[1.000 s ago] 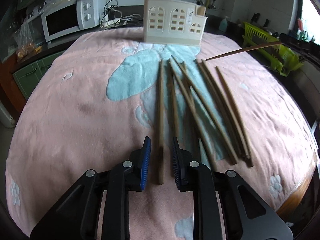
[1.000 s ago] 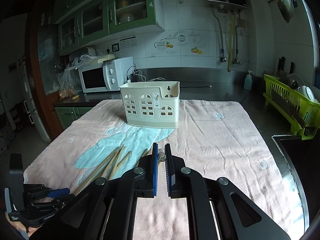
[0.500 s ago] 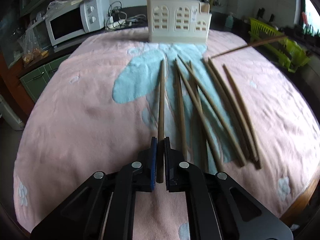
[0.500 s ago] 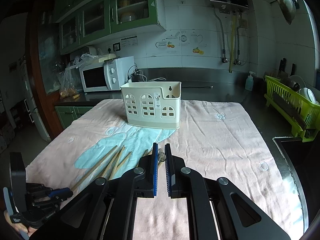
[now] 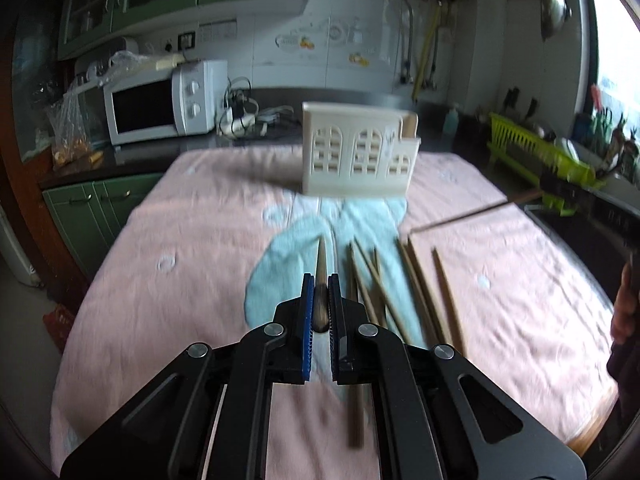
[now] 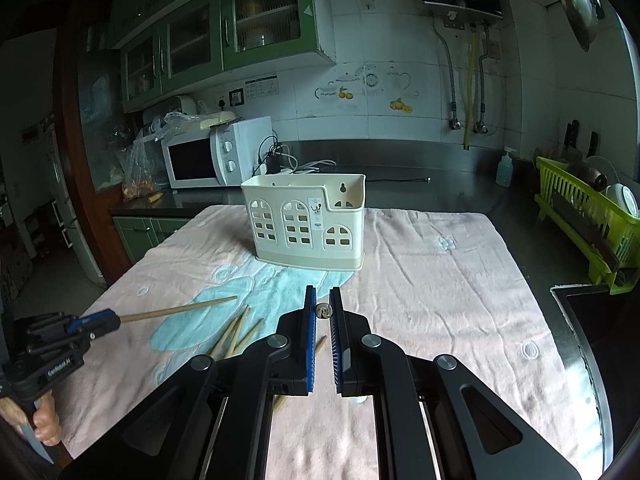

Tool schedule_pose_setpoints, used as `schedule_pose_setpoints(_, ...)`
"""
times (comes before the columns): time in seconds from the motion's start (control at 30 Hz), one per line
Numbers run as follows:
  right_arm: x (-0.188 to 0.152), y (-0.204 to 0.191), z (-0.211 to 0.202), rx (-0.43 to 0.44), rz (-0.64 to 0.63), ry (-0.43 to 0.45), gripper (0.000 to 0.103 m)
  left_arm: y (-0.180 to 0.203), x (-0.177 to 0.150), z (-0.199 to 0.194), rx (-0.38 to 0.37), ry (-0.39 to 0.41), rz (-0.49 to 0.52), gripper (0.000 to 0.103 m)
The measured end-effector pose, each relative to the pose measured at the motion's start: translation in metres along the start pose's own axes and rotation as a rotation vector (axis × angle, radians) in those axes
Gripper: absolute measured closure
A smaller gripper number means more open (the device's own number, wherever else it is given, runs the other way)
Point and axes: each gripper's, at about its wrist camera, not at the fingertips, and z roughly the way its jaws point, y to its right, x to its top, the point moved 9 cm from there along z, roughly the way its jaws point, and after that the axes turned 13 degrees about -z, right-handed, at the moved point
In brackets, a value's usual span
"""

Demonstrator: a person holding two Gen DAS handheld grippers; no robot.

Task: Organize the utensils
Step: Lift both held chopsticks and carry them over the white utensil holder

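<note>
My left gripper (image 5: 320,280) is shut on a wooden chopstick (image 5: 320,268) and holds it lifted above the pink towel (image 5: 180,264), pointing toward the cream utensil holder (image 5: 358,156). The right wrist view shows that gripper (image 6: 114,320) at the left with its chopstick (image 6: 180,310) in the air. My right gripper (image 6: 322,294) is shut on another chopstick (image 6: 322,311), seen end-on, facing the holder (image 6: 306,222). That chopstick also shows at the right in the left wrist view (image 5: 464,218). Several chopsticks (image 5: 400,288) lie on the towel.
A white microwave (image 6: 218,156) and cables stand on the counter behind the holder. A green dish rack (image 6: 584,216) stands at the right by the sink. The towel-covered table ends close at the left and front.
My left gripper closed on the leftmost chopstick and lifted it off the towel, tilting up toward the holder. My right gripper has stayed nearly still with its chopstick.
</note>
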Motion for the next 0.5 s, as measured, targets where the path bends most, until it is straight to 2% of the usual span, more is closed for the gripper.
schedule_pose_setpoints(0.07, 0.002, 0.0, 0.003, 0.006, -0.002, -0.002, 0.096, 0.004, 0.007, 0.002, -0.007, 0.02, 0.0, 0.098)
schedule_pose_setpoints(0.27, 0.016, 0.007, 0.01, 0.019, -0.013, 0.009, 0.096, 0.003, 0.021, 0.016, -0.013, 0.008, -0.033, 0.098)
schedule_pose_setpoints(0.4, 0.029, 0.013, 0.015, 0.039, -0.019, 0.008, 0.096, 0.001, 0.036, 0.018, -0.048, 0.015, -0.088, 0.098)
schedule_pose_setpoints(0.5, 0.043, 0.017, 0.017, 0.073, -0.02, 0.006, 0.096, 0.004, 0.052, 0.017, -0.065, 0.029, -0.092, 0.098)
